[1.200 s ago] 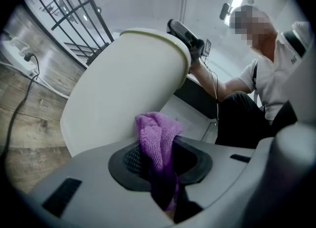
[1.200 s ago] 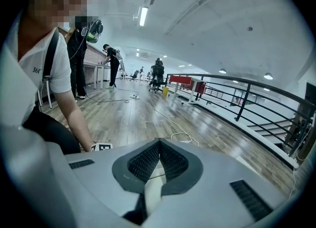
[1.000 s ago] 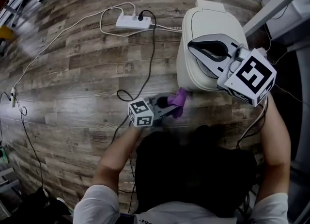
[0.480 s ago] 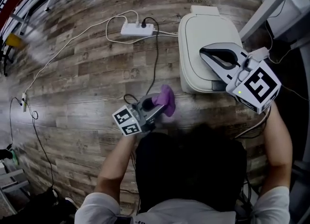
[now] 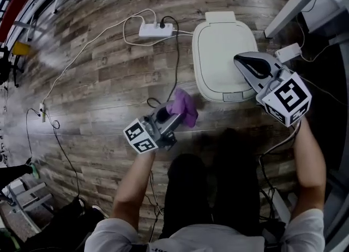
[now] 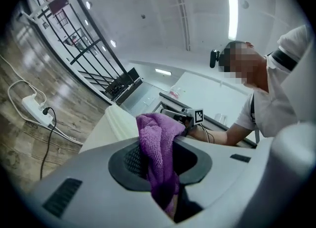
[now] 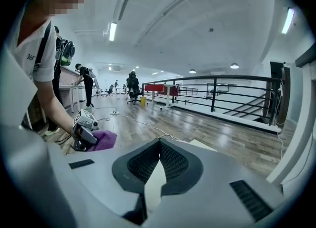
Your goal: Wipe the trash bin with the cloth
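Trash bin (image 5: 223, 54): cream, lid shut, stands on the wood floor (image 5: 98, 76) at upper right of the head view. Cloth (image 5: 182, 106): purple, bunched, sits just off the bin's near-left corner in that view, not on the lid; can't tell if it touches the bin's side.

L tongs (image 5: 174, 115) are clamped on the cloth. In the left gripper view the cloth (image 6: 154, 143) hangs pinched btwn the two pads of the L tongs (image 6: 160, 148), w/ a fold sticking up above them. The bin's lid (image 6: 116, 121) shows beyond, and the R tongs (image 6: 190, 116) further off.

R tongs (image 5: 242, 60): clenched tight, nothing in them, tips over the right part of the lid in the head view. In the right gripper view the R tongs (image 7: 159, 143) meet at the tips, w/ a cream strip of the bin (image 7: 155, 182) showing in the slit below. Off to that view's left are the L tongs (image 7: 83, 132) w/ the cloth (image 7: 103, 139).

Farther out: white power strip (image 5: 155, 28) on the floor left of the bin, a black cable (image 5: 175, 65) and a white cable (image 5: 82, 49) plugged into it. The person's dark trousers (image 5: 212, 191) fill the bottom of the head view.
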Demonstrator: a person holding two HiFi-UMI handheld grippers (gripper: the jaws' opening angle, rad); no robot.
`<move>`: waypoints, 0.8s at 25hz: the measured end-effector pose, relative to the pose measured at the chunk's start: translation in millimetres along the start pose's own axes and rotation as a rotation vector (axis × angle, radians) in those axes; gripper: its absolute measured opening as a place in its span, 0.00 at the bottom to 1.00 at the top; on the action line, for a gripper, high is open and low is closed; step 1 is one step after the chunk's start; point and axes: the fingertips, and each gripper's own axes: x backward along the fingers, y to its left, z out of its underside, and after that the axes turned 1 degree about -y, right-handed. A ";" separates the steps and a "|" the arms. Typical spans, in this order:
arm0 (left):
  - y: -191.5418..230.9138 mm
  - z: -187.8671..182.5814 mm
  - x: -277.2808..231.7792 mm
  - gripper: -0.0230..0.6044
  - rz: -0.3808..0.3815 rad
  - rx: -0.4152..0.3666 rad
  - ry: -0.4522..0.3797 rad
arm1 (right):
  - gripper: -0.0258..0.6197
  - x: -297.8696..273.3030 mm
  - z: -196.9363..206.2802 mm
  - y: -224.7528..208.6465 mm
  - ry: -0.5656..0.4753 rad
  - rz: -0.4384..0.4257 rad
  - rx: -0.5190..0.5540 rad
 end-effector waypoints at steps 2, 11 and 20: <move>-23.6 -20.6 -4.7 0.18 -0.007 0.023 0.006 | 0.05 15.7 -7.9 -6.4 0.035 0.010 -0.047; -132.2 -138.0 -25.9 0.18 -0.051 0.073 0.002 | 0.05 93.0 -74.2 -5.3 0.160 0.035 -0.166; -248.0 -233.1 -13.1 0.18 -0.056 0.080 0.010 | 0.05 177.8 -156.1 26.2 0.220 0.086 -0.225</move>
